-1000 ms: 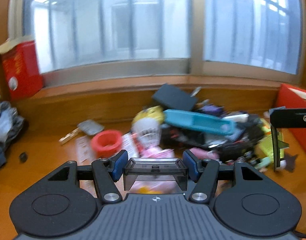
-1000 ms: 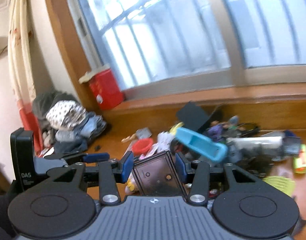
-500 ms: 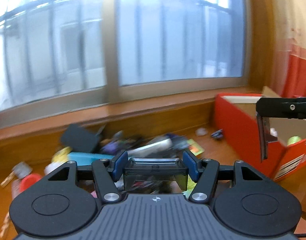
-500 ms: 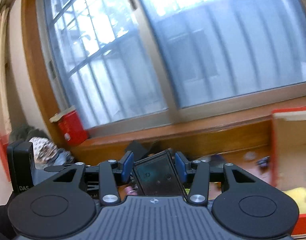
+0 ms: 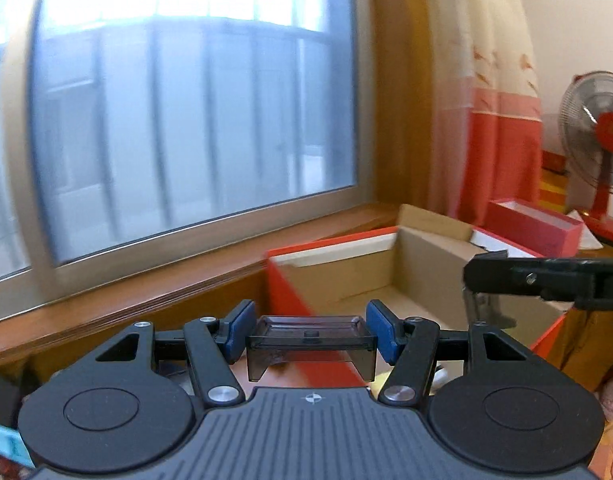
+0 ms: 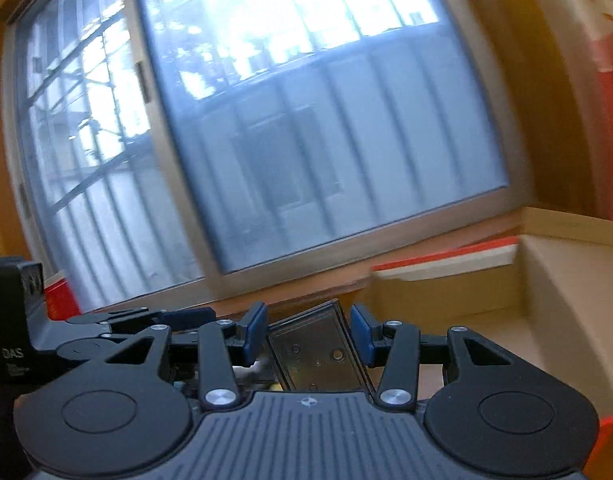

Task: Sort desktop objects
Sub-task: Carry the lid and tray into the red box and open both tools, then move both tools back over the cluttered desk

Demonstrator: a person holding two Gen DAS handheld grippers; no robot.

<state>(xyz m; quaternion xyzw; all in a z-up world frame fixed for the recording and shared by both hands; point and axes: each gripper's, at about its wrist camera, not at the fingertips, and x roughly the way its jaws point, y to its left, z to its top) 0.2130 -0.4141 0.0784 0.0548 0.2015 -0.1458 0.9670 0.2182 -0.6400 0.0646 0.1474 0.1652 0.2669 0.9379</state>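
Observation:
My left gripper (image 5: 310,330) is shut on a smoky clear plastic tray (image 5: 310,340), held flat between its blue pads. In the right wrist view my right gripper (image 6: 308,336) is shut on a similar smoky plastic piece (image 6: 314,354), tilted between the pads. An open red cardboard box (image 5: 282,280) with a tan inside sits just beyond both grippers, below the window. The right gripper (image 5: 482,278) reaches in from the right above the box, its smoky piece (image 5: 486,310) hanging under it. The left gripper (image 6: 194,316) shows at the left of the right wrist view.
A wooden sill (image 5: 146,300) and large window run behind the box. Past the box stand another red box (image 5: 534,228), a curtain (image 5: 502,120) and a red-and-white fan (image 5: 602,140). A red container (image 6: 58,296) sits far left on the sill.
Both views have swung right, away from the clutter pile on the desk, which has left the picture. The open red box now fills the area ahead. Both grips are unchanged.

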